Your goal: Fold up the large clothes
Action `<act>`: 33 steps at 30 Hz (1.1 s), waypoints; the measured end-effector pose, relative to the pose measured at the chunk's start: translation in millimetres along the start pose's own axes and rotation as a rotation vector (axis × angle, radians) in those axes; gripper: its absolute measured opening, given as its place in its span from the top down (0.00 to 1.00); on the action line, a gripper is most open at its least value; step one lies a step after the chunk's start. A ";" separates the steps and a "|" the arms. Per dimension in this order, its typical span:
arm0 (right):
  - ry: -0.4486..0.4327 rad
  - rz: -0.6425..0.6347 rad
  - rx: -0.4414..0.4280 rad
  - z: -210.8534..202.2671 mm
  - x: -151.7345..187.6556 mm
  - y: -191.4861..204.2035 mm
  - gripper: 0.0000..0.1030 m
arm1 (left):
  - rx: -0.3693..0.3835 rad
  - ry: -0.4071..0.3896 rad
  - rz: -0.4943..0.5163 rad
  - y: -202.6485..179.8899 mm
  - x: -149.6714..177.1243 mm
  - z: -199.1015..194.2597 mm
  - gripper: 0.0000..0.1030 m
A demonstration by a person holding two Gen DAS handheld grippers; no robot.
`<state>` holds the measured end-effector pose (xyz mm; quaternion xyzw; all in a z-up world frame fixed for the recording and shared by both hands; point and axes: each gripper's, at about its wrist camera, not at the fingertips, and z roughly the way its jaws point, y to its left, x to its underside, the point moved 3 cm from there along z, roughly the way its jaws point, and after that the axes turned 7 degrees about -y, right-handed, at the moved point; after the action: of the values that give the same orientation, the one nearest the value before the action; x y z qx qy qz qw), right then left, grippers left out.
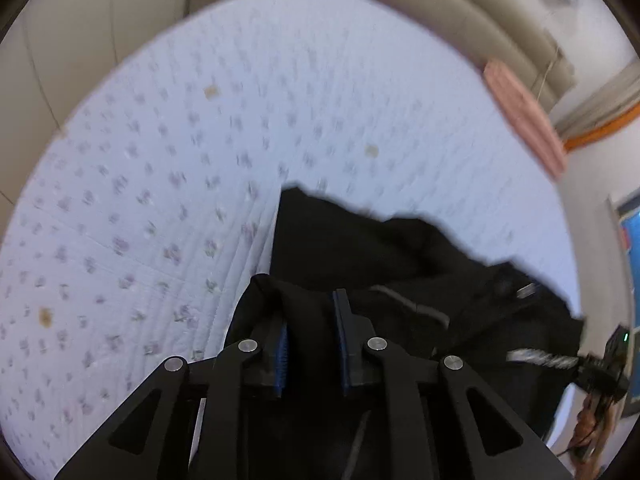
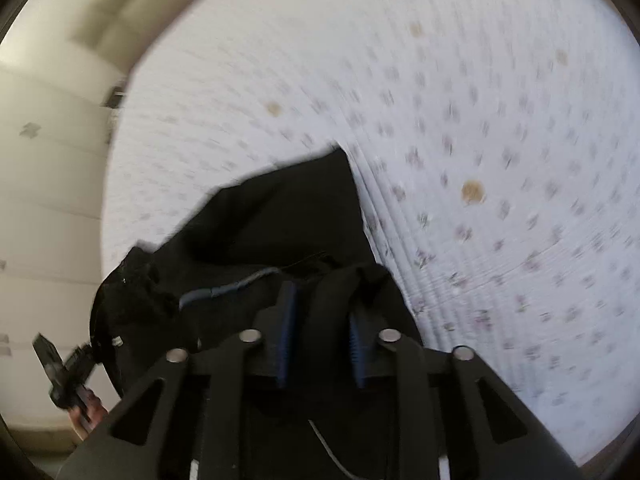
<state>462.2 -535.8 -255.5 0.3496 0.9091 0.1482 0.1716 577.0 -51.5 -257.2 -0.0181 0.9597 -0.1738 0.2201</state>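
- Black garment (image 1: 360, 248) bunches at lower centre, pinched in my left gripper (image 1: 311, 332), jaws clamped.
- Right gripper (image 2: 322, 316) jaws clamp it too.
- Patterned bed (image 1: 160, 180) fills the frame behind.

Black garment (image 1: 360, 248) bunched, lifted off bed.

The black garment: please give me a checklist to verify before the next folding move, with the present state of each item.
1. Left gripper has black garment between its fingers: ok, a fold of cloth sits between the blue pads.
2. Right gripper also holds the garment: ok, cloth bunches between its fingers.
3. Garment flat and smooth: not ok, it hangs crumpled between the two grippers.
4. Bed sheet ahead free for laying down: ok in view, only small brownish spots.
5. Pink item at the bed's edge is apart from the garment: ok.
6. Grip firmness: cannot tell, pictures are blurred.
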 end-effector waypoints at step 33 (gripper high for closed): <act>-0.045 -0.552 0.040 -5.0 90.8 155.8 0.51 | 0.234 0.002 -0.024 52.7 -27.7 -67.1 0.32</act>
<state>487.9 -363.3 -209.3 0.0950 0.9686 0.0702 0.2188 575.4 23.0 -207.1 -0.0035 0.9327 -0.2874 0.2177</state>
